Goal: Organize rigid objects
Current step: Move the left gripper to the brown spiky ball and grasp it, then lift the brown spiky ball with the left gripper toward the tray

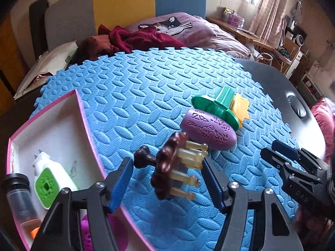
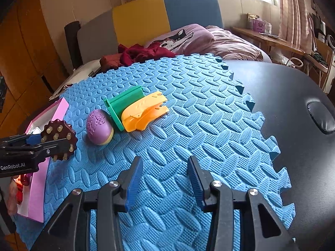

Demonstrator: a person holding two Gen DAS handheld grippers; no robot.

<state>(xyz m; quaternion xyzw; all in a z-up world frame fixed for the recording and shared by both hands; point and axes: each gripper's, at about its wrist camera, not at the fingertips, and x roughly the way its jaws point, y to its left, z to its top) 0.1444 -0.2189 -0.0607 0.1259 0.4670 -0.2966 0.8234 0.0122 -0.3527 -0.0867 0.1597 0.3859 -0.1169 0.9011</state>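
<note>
- A brown knobbed massager [image 1: 171, 165], its disc studded with pale pegs, sits between the blue pads of the left gripper [image 1: 167, 179], just beside the pink-rimmed box [image 1: 83, 113] at the left edge of the blue foam mat [image 1: 146, 83].
- The left jaws bracket the massager, one pad by its handle knob and the other at its peg tips; whether the pads press on it cannot be told from either view.
- From the right wrist view the massager [image 2: 59, 139] shows partly behind the left gripper's [image 2: 41, 144] black frame, above the box's [image 2: 39, 177] edge.
- The right gripper [image 2: 165, 179] hovers over bare mat [image 2: 209, 125] near its front edge, jaws parted, nothing between them.
- A purple patterned egg-shaped piece [image 2: 99, 126] lies on the mat toward the middle, touching a green stand-like piece [image 2: 123, 104]; a yellow clip-like piece [image 2: 144, 113] rests against the green one.
- Inside the box lie a white and green block [image 1: 50, 177], a clear tube with a black cap [image 1: 18, 198] and a purple item [image 1: 88, 234] partly hidden by the gripper.
- The mat covers a dark desk [image 2: 293, 104], bare along its right edge.
</note>
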